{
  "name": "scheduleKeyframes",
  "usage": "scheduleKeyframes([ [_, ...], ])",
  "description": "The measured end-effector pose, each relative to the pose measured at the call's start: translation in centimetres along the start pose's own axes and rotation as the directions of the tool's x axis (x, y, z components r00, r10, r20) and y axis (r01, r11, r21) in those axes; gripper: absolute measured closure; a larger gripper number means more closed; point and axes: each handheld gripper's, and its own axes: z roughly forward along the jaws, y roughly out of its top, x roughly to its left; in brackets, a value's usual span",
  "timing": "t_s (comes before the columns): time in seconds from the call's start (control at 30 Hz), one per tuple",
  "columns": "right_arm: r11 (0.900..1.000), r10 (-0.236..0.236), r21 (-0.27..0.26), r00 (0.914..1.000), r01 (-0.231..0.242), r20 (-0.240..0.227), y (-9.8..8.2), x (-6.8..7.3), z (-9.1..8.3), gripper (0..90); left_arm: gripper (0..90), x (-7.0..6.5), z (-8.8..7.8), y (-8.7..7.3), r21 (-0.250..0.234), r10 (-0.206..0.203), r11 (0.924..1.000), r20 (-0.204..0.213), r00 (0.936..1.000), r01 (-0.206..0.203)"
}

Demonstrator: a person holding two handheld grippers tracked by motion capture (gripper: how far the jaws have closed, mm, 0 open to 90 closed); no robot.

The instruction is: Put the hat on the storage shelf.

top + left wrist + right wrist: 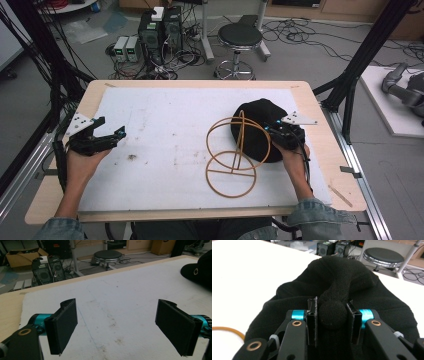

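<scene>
1. Lying on the right half of the desk, a black knitted hat rests on the white mat that covers most of the wooden top.
2. The right gripper sits at the hat's right edge in the high view, held by the person's right hand coming up from the lower right of the frame.
3. In the right gripper view its jaws are pinched together on a raised fold of the hat, the bunched black fabric filling the gap between the two pads.
4. A wire stand made of tan hoops stands just left of the hat, near the middle of the high view: one ring lies flat on the mat and an upright ring overlaps the hat's left side.
5. The left gripper is at the left edge of the mat in the high view, held by the left hand, well apart from the hat and the stand.
6. In the left gripper view its jaws stand wide apart with bare, stained mat between them; the hat's edge shows at the upper right of that frame.
7. A round black stool stands on the floor beyond the far edge of the desk, at the top centre of the high view.
</scene>
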Motion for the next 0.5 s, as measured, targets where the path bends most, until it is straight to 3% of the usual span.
scheduleKeyframes([
  [0.33,0.998,-0.006,-0.054,0.9998,0.007,0.02,1.7,-0.3,-1.1,71.3,18.1,0.1,0.0,0.0,0.0,0.002,1.0,-0.002,1.0,-0.002],
  [0.5,0.993,0.078,-0.094,0.9968,-0.076,0.02,2.5,-1.5,-1.8,71.5,18.1,0.1,-0.1,0.0,0.0,0.002,1.0,-0.002,1.0,-0.002],
])
